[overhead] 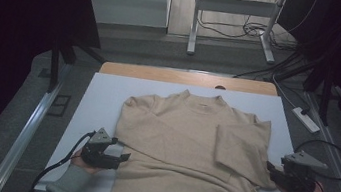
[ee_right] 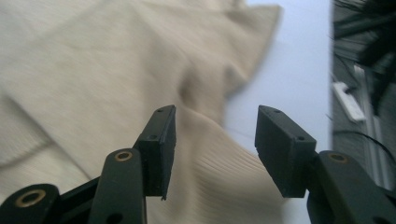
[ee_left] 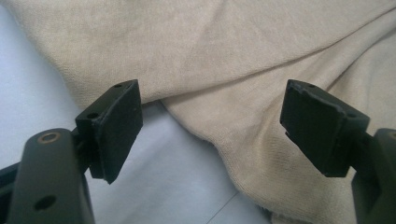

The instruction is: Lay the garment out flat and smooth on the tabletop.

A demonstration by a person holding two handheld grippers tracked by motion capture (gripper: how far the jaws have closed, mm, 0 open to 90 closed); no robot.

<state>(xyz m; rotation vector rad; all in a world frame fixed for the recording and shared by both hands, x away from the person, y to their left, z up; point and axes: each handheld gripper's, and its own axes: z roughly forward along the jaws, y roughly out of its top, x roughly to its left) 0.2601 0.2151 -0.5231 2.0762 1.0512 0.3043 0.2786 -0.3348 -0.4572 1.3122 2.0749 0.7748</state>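
A beige sweater point(overhead: 187, 144) lies flat on the white table cover point(overhead: 102, 96), collar toward the far edge. Its right sleeve point(overhead: 239, 146) is folded inward over the body. My left gripper point(overhead: 123, 157) rests at the sweater's left side near the hem and is open. In the left gripper view, its jaws stand wide apart around point(ee_left: 212, 107), over a fold of the sweater point(ee_left: 233, 56) without pinching it. My right gripper point(overhead: 271, 170) hovers at the right edge by the folded sleeve, open. The ribbed fabric point(ee_right: 93, 70) lies beyond its pads point(ee_right: 159, 149), with nothing between them.
A strip of wooden tabletop point(overhead: 186, 78) shows past the cover's far edge. On the floor to the right lies a white power strip point(overhead: 306, 120) with cables. A metal desk frame point(overhead: 193, 28) stands farther back. Metal rails run along both sides of the table.
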